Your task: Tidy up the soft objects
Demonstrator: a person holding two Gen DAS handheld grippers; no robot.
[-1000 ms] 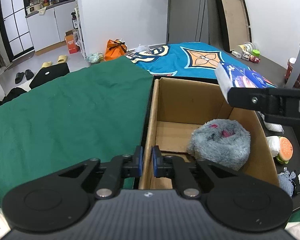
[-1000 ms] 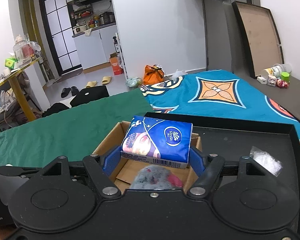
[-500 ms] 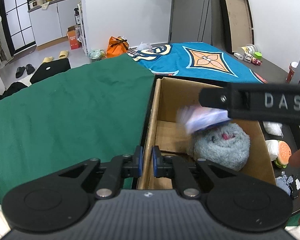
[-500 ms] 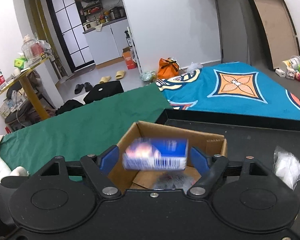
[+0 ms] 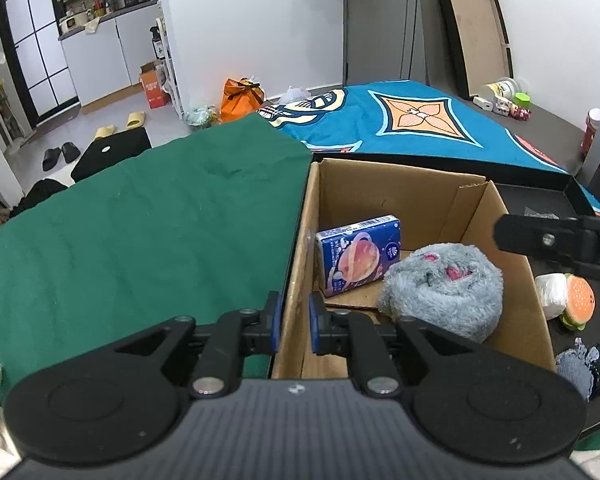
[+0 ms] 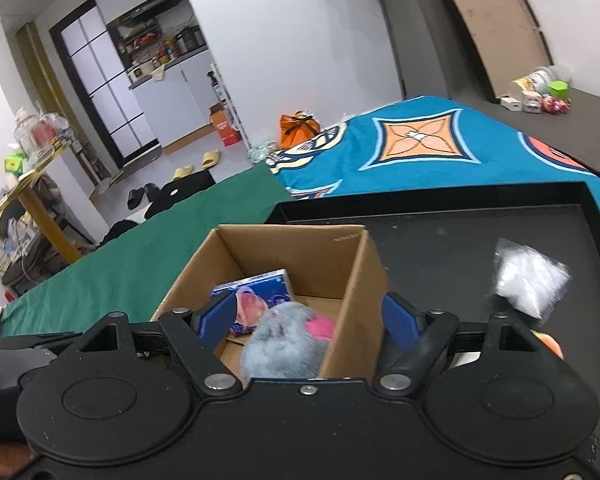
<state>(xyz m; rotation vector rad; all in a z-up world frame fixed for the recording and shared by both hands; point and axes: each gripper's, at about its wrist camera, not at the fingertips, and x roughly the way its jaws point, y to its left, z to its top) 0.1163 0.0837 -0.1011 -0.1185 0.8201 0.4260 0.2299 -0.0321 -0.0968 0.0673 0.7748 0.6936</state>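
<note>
A cardboard box [image 5: 504, 240] [image 6: 356, 268] stands on a black tray. Inside lie a blue tissue pack [image 5: 358, 254] [image 6: 260, 286], leaning on the left wall, and a grey plush toy [image 5: 444, 292] [image 6: 284, 340]. My left gripper [image 5: 293, 322] is shut on the box's left wall near its front corner. My right gripper [image 6: 310, 318] is open and empty above the box's near right side; one of its fingers [image 5: 540, 238] shows in the left wrist view over the box's right wall.
On the black tray [image 6: 440, 240] to the right of the box lie a clear plastic bag [image 6: 530, 278], a burger toy [image 5: 578, 298], a white soft item [image 5: 552, 290] and a grey-black cloth [image 5: 584, 366]. A green cloth [image 5: 140, 232] and a blue patterned cloth [image 5: 400, 120] cover the surface.
My right gripper opened and let go of the tissue pack, which fell into the box beside the plush. The right gripper then drew back to the right. The left gripper stayed on the box wall.
</note>
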